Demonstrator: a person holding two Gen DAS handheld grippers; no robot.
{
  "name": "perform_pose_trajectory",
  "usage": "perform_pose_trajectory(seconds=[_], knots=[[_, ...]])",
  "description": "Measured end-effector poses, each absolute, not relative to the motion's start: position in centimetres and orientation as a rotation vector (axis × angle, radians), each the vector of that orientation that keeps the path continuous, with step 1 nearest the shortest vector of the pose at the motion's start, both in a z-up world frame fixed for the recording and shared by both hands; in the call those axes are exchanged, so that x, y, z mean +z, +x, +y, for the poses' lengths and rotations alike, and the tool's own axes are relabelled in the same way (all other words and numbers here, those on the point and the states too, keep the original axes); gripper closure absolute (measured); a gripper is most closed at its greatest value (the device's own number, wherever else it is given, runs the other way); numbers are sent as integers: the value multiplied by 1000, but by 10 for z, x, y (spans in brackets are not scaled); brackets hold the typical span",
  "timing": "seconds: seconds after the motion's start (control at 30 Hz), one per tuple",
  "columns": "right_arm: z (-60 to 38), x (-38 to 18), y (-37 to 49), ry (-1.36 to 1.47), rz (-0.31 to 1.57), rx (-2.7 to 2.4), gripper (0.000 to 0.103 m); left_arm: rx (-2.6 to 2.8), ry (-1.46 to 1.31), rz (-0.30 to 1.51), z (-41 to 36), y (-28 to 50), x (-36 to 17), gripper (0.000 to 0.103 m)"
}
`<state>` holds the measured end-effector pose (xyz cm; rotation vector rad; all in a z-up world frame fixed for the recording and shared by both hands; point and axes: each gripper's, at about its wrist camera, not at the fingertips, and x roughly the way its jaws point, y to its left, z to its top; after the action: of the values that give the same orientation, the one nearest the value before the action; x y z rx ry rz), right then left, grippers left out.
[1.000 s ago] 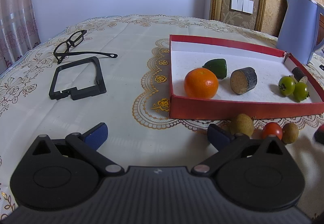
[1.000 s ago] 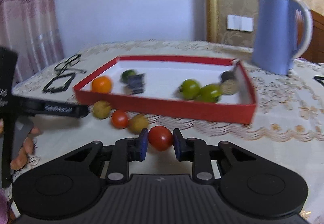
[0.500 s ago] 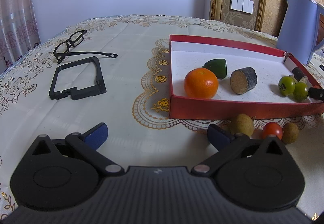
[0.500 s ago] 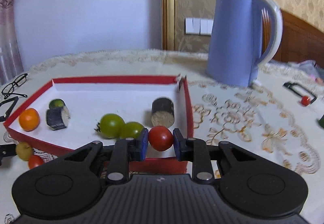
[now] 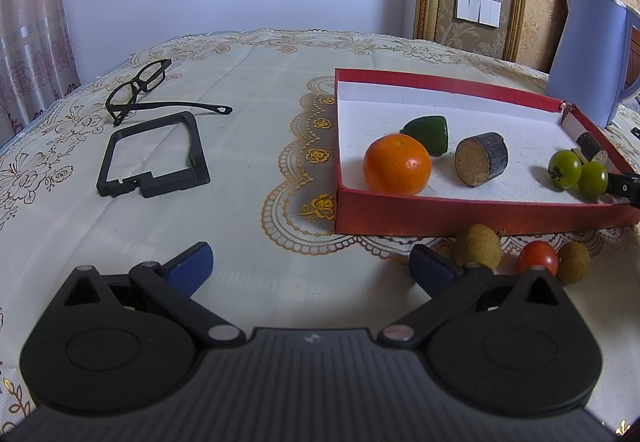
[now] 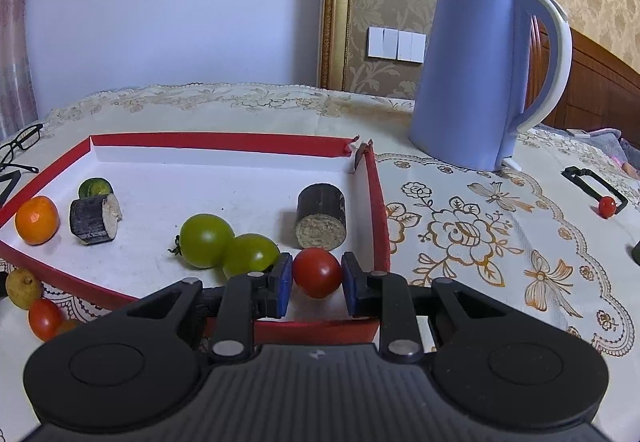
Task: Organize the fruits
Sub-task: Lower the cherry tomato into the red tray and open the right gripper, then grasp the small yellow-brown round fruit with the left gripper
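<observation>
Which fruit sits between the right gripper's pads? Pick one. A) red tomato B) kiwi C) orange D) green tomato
A: in the right wrist view a red tomato sits between the blue pads of the right gripper, over the near corner of the red tray; the pads look slightly parted from it, so it may be just released.

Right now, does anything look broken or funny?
Yes: the red tray's far right corner is torn open, so its walls don't meet. Three small fruits lie outside the tray, against its front wall.
</observation>
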<state>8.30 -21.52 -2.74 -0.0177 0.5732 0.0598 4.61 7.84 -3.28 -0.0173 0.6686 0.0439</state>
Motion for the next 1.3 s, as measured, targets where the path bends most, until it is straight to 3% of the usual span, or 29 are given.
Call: perform_pose_trajectory(seconds=[0.53, 0.57, 0.6, 0.67, 0.97, 1.3], knots=[[-230, -11, 36, 34, 520, 72, 74, 44, -17, 669, 78, 46, -33, 0], [-231, -10, 33, 33, 524, 68, 63, 44, -17, 669, 78, 46, -33, 0], [-233, -11, 30, 38, 537, 66, 43, 44, -17, 669, 78, 46, -33, 0], [-237, -16, 22, 64, 555, 72, 31, 44, -17, 669, 78, 46, -33, 0], [-262, -36, 20, 172, 620, 63, 31, 44, -18, 668, 78, 46, -33, 0], [-249, -37, 22, 92, 644, 62, 22, -56, -41, 608, 72, 20, -25, 0]])
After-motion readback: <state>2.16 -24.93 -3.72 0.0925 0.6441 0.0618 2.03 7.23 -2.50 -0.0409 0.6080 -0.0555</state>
